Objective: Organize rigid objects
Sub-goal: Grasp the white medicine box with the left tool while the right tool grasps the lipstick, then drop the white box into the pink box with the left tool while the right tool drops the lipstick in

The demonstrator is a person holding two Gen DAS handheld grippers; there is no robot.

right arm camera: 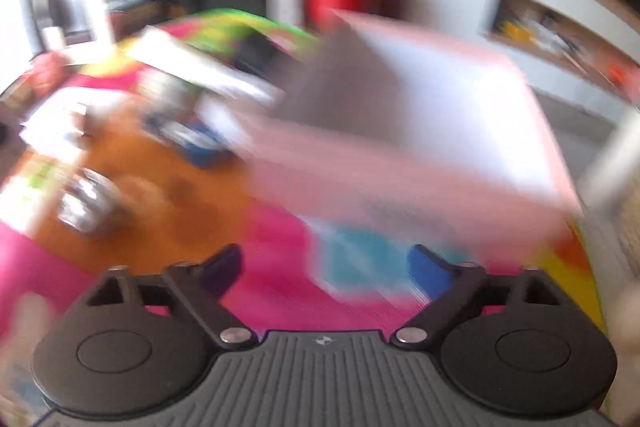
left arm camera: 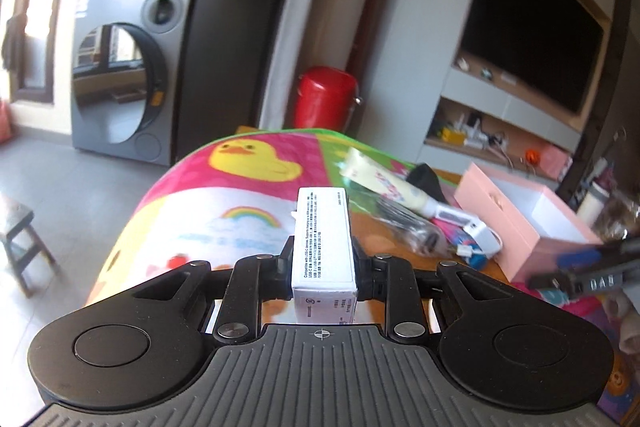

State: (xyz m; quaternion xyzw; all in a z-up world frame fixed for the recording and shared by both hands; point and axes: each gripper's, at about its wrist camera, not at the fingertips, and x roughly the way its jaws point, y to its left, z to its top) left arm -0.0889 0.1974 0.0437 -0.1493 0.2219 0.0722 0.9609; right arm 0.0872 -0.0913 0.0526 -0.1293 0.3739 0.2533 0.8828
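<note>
Your left gripper (left arm camera: 323, 259) clamps a small white box (left arm camera: 323, 247), held above the mat | your right gripper (right arm camera: 324, 267) gapes empty over the bright cartoon mat (right arm camera: 276, 283), view blurred | pink box (left arm camera: 516, 219) open to the right, tube (left arm camera: 384, 179) and charger (left arm camera: 478, 231) between | washing machine (left arm camera: 120, 75), red bin (left arm camera: 326, 97), television (left arm camera: 532, 39) beyond.

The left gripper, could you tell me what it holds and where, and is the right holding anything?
The left gripper clamps a small white box by its long sides, near its rear end. The right gripper is open, holding nothing.
</note>
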